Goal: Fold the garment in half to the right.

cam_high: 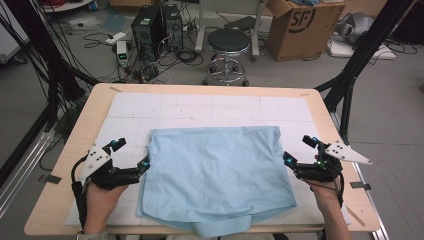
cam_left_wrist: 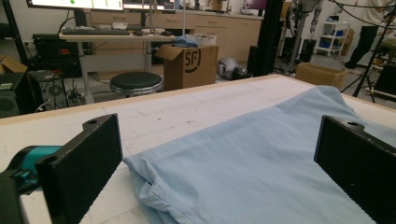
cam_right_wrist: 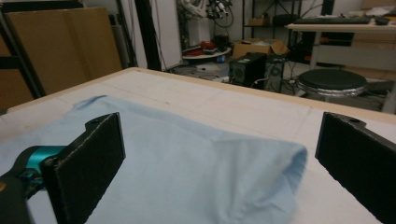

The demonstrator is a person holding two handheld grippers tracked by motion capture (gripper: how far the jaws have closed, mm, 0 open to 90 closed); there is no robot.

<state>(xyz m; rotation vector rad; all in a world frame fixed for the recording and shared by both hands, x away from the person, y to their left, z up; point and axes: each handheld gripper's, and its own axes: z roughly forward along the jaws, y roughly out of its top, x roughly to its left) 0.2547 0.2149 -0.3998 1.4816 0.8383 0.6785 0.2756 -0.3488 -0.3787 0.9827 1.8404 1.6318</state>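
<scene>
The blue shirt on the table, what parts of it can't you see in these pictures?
- The blue shirt: its near end hangs over the table edge and is cut off by the bottom of the high view.
- What lies under the folded cloth: hidden by its top layer in every view.
- Left gripper view: the black jaws of the left tongs cover parts of the shirt.
- Right gripper view: the near shirt edge is blurred between the jaws of the right tongs.

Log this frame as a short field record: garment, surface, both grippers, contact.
garment: light blue shirt, folded flat, bottom edge hanging over the near table edge
surface: wooden table with white cover
left gripper: jaws open, at the shirt's left edge
right gripper: jaws open, at the shirt's right edge
contact: neither pair of jaws pinches the cloth
background: black stool, cardboard box
</scene>
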